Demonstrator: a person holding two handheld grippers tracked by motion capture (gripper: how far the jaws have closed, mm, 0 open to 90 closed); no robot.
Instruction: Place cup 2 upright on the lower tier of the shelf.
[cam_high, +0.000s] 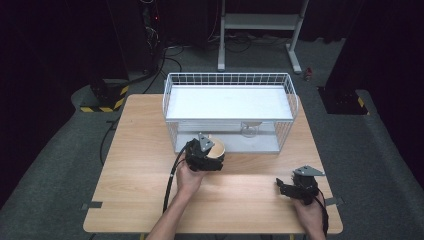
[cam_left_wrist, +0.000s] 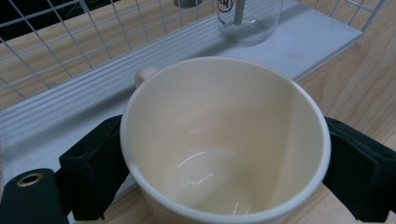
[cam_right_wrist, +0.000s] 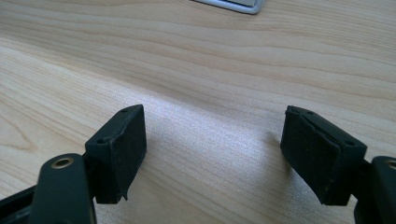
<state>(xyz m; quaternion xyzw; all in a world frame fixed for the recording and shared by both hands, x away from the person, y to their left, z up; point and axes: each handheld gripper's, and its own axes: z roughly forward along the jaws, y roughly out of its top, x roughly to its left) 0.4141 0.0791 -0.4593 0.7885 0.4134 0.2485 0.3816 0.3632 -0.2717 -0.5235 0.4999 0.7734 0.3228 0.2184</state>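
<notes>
A cream mug (cam_left_wrist: 224, 140) sits between the jaws of my left gripper (cam_left_wrist: 224, 172), which is shut on its sides; its handle points toward the rack. In the high view the mug (cam_high: 218, 148) and left gripper (cam_high: 204, 156) are just in front of the white wire rack (cam_high: 230, 80), at its lower shelf's front edge. A clear glass (cam_left_wrist: 250, 21) stands on that lower shelf (cam_left_wrist: 308, 42); from above the glass (cam_high: 249, 130) shows under the upper shelf. My right gripper (cam_right_wrist: 215, 154) is open over bare wood, at the table's front right (cam_high: 295, 187).
The wooden table (cam_high: 145, 170) has free room at left and in front. The rack's white upper shelf (cam_high: 227, 102) covers most of the lower one. Beyond the table are cables, a metal stand and dark floor.
</notes>
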